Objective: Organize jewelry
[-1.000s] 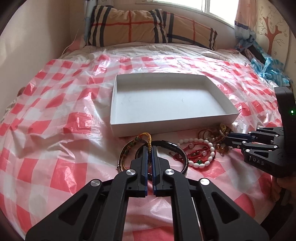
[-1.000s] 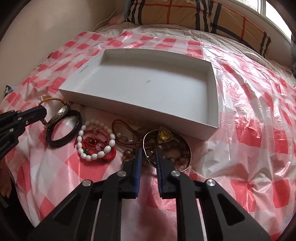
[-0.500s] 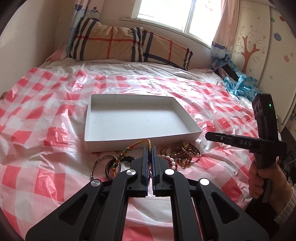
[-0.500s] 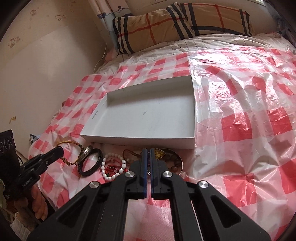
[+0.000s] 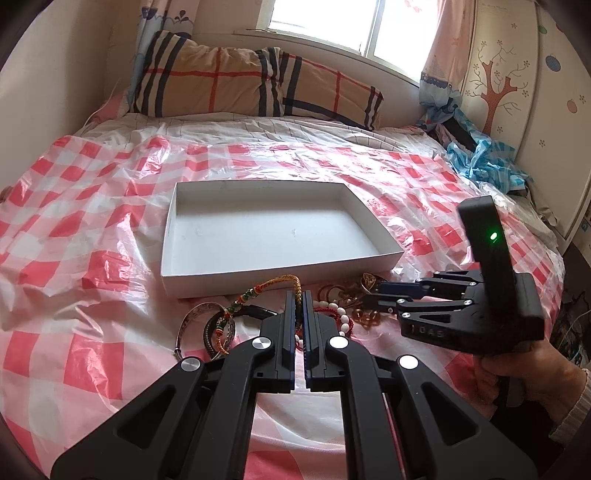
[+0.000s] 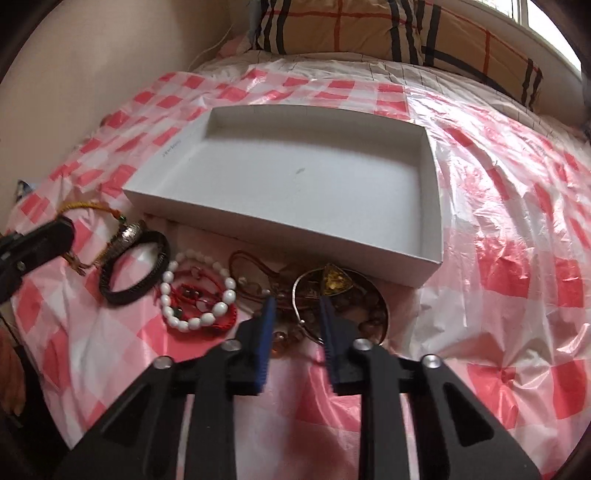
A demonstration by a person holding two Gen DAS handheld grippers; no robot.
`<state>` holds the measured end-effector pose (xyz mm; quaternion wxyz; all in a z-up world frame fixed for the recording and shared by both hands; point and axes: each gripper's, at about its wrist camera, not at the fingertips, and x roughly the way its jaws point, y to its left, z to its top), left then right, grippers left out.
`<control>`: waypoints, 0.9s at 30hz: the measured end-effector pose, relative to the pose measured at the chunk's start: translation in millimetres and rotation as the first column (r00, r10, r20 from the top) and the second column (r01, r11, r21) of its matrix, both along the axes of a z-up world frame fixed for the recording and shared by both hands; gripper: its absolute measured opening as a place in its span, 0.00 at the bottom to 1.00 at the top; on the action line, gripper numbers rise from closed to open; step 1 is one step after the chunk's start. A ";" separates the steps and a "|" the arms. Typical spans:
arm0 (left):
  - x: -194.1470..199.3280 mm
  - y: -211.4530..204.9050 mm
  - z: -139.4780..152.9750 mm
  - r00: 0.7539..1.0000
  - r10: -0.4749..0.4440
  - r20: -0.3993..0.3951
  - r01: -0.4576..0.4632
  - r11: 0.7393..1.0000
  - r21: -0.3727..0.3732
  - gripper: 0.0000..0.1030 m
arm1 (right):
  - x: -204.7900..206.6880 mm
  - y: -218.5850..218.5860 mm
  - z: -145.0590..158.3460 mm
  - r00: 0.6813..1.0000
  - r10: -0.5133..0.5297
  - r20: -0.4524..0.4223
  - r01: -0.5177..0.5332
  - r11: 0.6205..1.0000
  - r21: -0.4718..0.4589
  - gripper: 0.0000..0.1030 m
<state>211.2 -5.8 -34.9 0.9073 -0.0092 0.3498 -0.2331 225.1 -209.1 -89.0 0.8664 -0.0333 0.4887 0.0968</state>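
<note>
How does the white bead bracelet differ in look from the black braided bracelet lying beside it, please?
The white bead bracelet is a ring of separate glossy oval beads, while the black braided bracelet is one continuous dark woven band. The white one lies tangled with red cord and a few dark beads inside its loop; the black one's loop shows only the plastic sheet, with a silver bangle at its far edge. Both lie flat on the checked sheet, outside the white box.

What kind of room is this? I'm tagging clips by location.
Most likely a bedroom: a bed under a red-checked plastic sheet, a plaid pillow at its head below a window, and curtains.
</note>
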 end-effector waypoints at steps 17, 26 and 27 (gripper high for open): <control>-1.1 3.6 1.6 1.000 -0.004 0.006 0.004 1.000 -0.027 0.03 | -14.0 -77.0 47.5 0.991 -0.119 0.062 0.065 0.830 0.554 0.03; -2.0 2.8 1.1 1.000 -0.005 0.005 0.005 1.000 -0.028 0.03 | -7.0 -14.5 14.1 1.000 0.008 0.024 -0.012 0.987 0.158 0.47; -1.8 2.5 0.7 1.000 -0.006 0.005 0.006 1.000 -0.027 0.03 | -4.9 -9.4 9.6 1.000 0.019 0.012 -0.020 0.991 0.130 0.41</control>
